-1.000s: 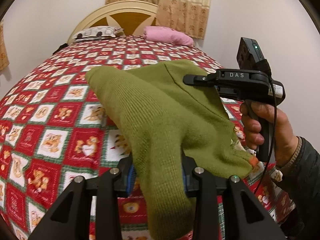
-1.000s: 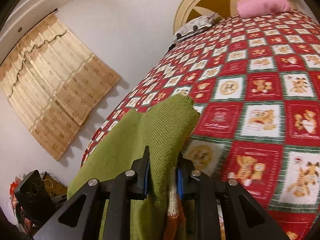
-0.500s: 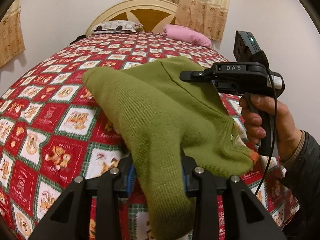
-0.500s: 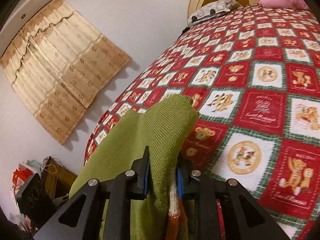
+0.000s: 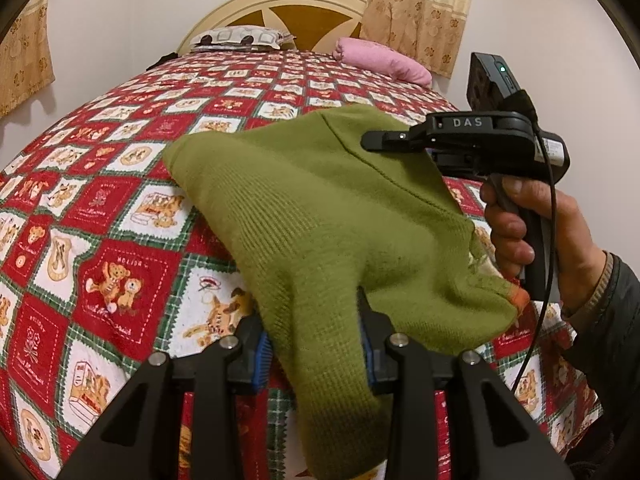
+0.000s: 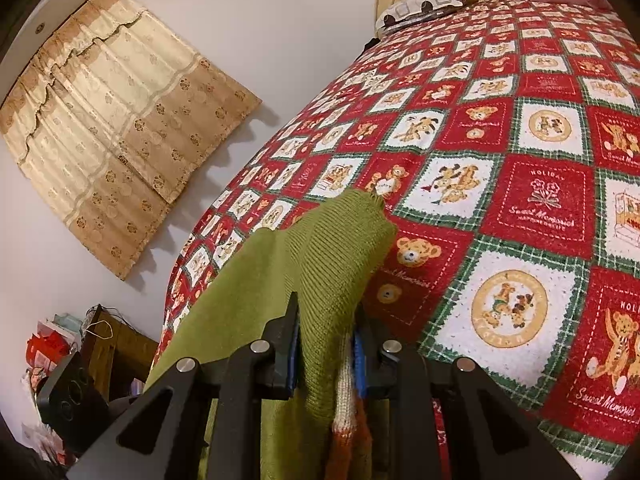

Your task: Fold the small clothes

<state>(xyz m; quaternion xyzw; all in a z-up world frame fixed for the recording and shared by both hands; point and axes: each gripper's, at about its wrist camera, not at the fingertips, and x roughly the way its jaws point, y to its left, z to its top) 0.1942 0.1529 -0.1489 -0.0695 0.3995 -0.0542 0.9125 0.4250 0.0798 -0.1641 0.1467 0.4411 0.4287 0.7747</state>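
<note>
Two grippers and one garment are seen. At the lower centre of the left wrist view, the left gripper (image 5: 316, 344) is narrowed onto a fold of the green knitted garment (image 5: 320, 216), the blue pads pressed against the cloth on both sides. At the lower centre of the right wrist view, the right gripper (image 6: 326, 344) is closed more tightly on another part of the same garment (image 6: 320, 264), where a white and orange trim is pinched too. The garment is held stretched between both tools above the red patchwork bedspread (image 5: 100, 216). A hand (image 5: 540, 232) is seen at the right. Two pillows, one patterned (image 5: 240, 36) and one pink (image 5: 380, 60), lie at the upper centre by the headboard (image 5: 288, 4).
</note>
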